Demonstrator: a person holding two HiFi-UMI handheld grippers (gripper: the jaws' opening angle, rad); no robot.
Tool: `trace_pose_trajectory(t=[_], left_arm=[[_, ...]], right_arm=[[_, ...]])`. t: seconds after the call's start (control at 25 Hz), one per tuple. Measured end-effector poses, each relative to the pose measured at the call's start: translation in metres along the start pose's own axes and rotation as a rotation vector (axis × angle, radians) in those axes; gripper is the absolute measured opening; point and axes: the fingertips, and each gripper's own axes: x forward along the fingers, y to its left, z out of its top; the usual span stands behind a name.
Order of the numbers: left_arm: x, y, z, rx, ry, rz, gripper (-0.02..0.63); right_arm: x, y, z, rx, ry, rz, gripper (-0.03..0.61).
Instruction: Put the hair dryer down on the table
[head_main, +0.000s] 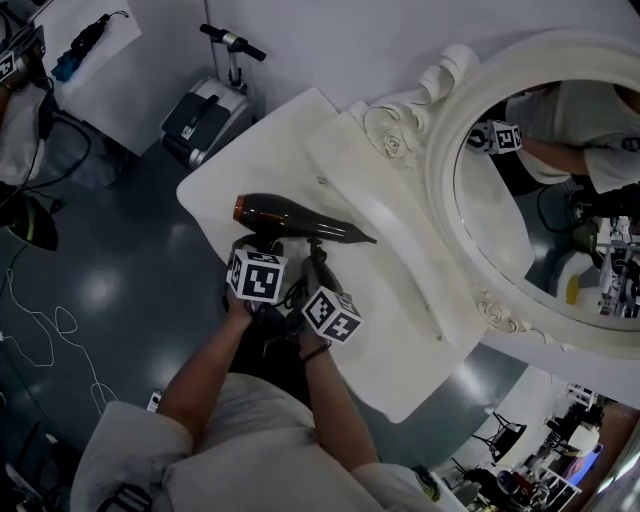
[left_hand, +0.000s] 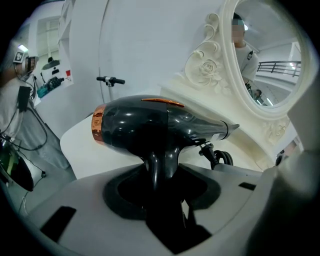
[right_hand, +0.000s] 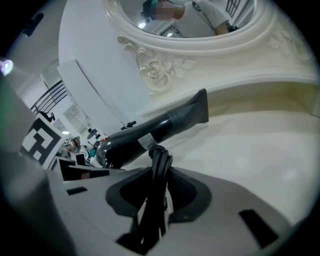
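Black handle of the hair dryer (left_hand: 150, 125) vanishes inside the left gripper (left_hand: 159, 190).

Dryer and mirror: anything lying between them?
Nothing loose. Between the dryer and the mirror there is only a bare white ledge. The head view shows it most clearly, and the right gripper view agrees.

Dim, flat indoor light throughout. Both gripper views bulge fisheye-style, corners vignetted black; soft highlights streak the glossy hair dryer (left_hand: 150, 125).
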Motion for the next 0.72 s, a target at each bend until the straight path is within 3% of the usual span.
trace_pose_trajectory(t=[0.44,0.72], left_arm=[[0.012,-0.002,0.001,-0.098,0.024,-0.035,0.181],[0.015,-0.009,0.002,-0.092,0.029,-0.049,0.179]], right_arm=[[-0.012,-0.006,0.003,-0.002,-0.027,-0.004,0.106],[-0.023,-0.001,0.011,-0.039,-0.063,0.009,0.106]])
